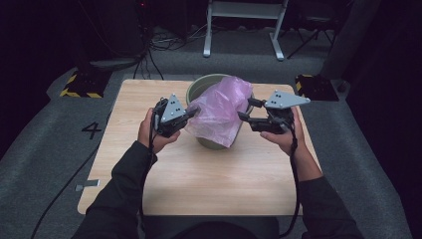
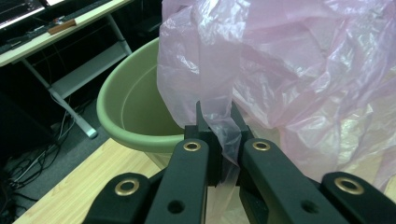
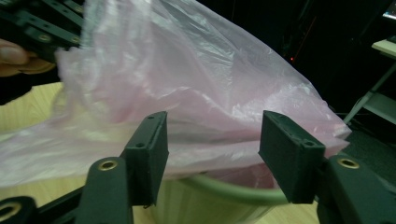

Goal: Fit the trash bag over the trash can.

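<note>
A thin pink plastic bag (image 1: 219,112) is draped over a pale green bucket (image 1: 199,89) in the middle of the wooden table (image 1: 199,179). My left gripper (image 1: 191,115) is at the bag's left side. In the left gripper view its jaws (image 2: 223,130) are shut on a gathered fold of the bag (image 2: 289,70) just above the bucket's rim (image 2: 126,107). My right gripper (image 1: 244,109) is at the bag's right edge. Its jaws (image 3: 212,149) stand apart, and the bag (image 3: 187,84) lies just beyond them over the bucket's rim (image 3: 224,186), with neither pad pressing on it.
The bucket stands toward the table's far edge. Bare wood lies in front of it and at both sides. Beyond the table are a white metal stand (image 1: 244,25), cables on the floor and yellow-black striped blocks (image 1: 79,84) at the far corners.
</note>
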### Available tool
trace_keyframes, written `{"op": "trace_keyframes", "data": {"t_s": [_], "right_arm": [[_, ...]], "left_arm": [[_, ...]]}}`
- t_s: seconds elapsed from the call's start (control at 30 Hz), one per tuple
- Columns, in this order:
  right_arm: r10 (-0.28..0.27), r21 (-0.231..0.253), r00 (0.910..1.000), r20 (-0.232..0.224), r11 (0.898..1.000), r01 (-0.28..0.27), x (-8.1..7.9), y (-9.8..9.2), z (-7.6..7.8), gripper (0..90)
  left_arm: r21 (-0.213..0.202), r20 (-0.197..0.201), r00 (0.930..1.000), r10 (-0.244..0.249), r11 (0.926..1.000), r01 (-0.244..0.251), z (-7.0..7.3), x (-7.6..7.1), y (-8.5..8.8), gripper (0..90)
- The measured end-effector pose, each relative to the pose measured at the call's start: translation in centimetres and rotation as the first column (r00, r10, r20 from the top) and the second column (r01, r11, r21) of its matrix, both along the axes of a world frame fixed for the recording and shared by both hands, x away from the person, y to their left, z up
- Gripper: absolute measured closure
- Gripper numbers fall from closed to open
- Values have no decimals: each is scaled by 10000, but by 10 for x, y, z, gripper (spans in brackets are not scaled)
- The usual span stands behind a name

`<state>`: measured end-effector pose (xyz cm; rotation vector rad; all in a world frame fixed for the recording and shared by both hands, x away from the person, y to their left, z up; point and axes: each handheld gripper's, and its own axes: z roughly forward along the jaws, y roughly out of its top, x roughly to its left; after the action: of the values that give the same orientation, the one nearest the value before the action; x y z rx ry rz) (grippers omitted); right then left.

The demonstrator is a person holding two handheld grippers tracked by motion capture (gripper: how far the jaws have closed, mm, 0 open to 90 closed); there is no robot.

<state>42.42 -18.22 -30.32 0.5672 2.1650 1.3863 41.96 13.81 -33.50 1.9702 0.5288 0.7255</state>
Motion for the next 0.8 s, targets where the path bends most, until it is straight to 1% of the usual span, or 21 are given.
{"op": "trace_keyframes", "data": {"t_s": [0.07,0.1,0.13,0.17,0.2,0.27,0.3,0.33,0.4,0.47,0.5,0.53,0.57,0.67,0.7,0.77,0.8], "right_arm": [[200,174,9998,4,9996,-200,-8,-4,-1,450],[232,209,9997,57,9995,-233,-14,-5,-1,470],[438,220,9990,43,9988,-438,-19,-5,-1,484],[438,220,9990,43,9988,-438,-19,-5,-1,484],[874,69,9961,115,9961,-875,-31,-1,-1,509],[1209,-39,9926,148,9927,-1208,-37,3,0,521],[1209,-39,9926,148,9927,-1208,-37,3,0,521],[1658,-192,9857,290,9861,-1652,-48,11,2,553],[1983,-151,9799,198,9801,-1980,-52,18,1,561],[2095,-564,9774,282,9766,-2077,-56,28,-1,570],[2114,-644,9769,319,9758,-2091,-57,31,-2,571],[2242,-563,9743,232,9733,-2226,-57,36,-4,583],[2307,-583,9730,126,9715,-2296,-57,41,-6,583],[2170,-968,9762,23,9716,-2157,-54,57,-15,577],[2101,-1029,9777,-25,9724,-2093,-53,60,-17,563],[1845,-1086,9828,-57,9769,-1840,-49,67,-21,525],[1789,-1082,9838,-115,9779,-1791,-46,70,-23,506]], "left_arm": [[-5,-19,10000,21,10000,-21,0,-1,-2,896],[22,6,10000,39,10000,-39,0,-1,-3,896],[70,38,10000,82,9999,-82,0,-2,-4,896],[70,38,10000,82,9999,-82,0,-2,-4,896],[161,66,10000,28,9999,-29,0,-3,-6,896],[178,75,10000,62,9998,-63,0,-4,-8,896],[178,75,10000,62,9998,-63,0,-4,-8,896],[239,106,9999,56,9997,-58,0,-5,-11,897],[315,131,9999,40,9995,-45,0,-6,-14,897],[324,143,9999,4,9995,-9,0,-7,-16,897],[324,143,9999,4,9995,-9,0,-7,-16,897],[328,187,9998,-94,9994,88,0,-10,-18,896],[279,144,9998,-148,9995,144,0,-10,-19,897],[285,120,9995,-295,9992,292,1,-14,-22,896],[283,117,9991,-409,9988,406,1,-15,-23,897],[312,155,9988,-471,9984,466,1,-17,-25,897],[284,122,9982,-588,9979,585,2,-18,-26,897]]}}
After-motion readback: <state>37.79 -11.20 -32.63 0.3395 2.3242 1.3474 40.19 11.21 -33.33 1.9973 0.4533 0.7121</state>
